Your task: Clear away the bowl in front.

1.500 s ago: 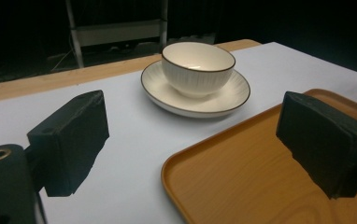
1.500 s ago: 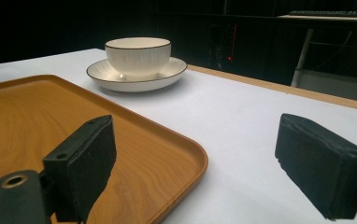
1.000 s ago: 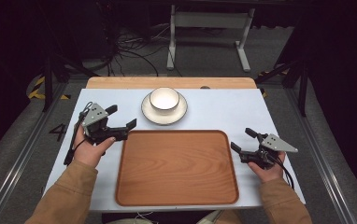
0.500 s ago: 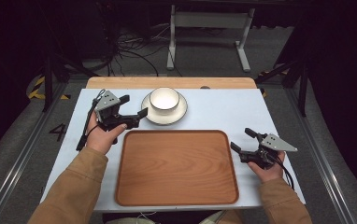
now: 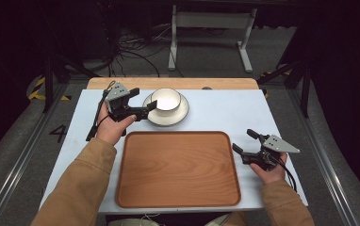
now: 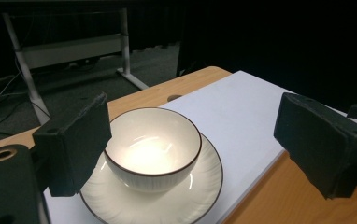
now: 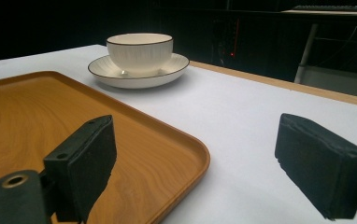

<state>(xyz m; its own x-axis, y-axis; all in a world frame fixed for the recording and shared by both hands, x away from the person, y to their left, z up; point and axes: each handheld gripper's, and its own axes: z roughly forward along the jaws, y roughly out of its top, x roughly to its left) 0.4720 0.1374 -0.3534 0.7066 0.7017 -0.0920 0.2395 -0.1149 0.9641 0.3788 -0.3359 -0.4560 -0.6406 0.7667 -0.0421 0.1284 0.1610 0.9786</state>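
Bowl (image 5: 167, 100) is a small white ceramic one with a thin dark line around the rim and faint vertical ribbing on the outside, glossy inside with a bright glare spot at the bottom. It sits in the middle of a matching white saucer (image 5: 182, 113) with the same dark edge, at the far middle of the white table (image 5: 225, 110).

Going left to right: the left gripper (image 5: 143, 104) is right at the saucer's left edge, jaws spread wide with nothing between them. In the left gripper view the bowl (image 6: 152, 147) shows in the gap between the 2 black pads, not touched by either as far as I can see. Next comes the wooden tray (image 5: 178, 169), bare, just nearer than the saucer. The right gripper (image 5: 245, 142) sits beside the tray's right edge, also wide open and holding nothing.
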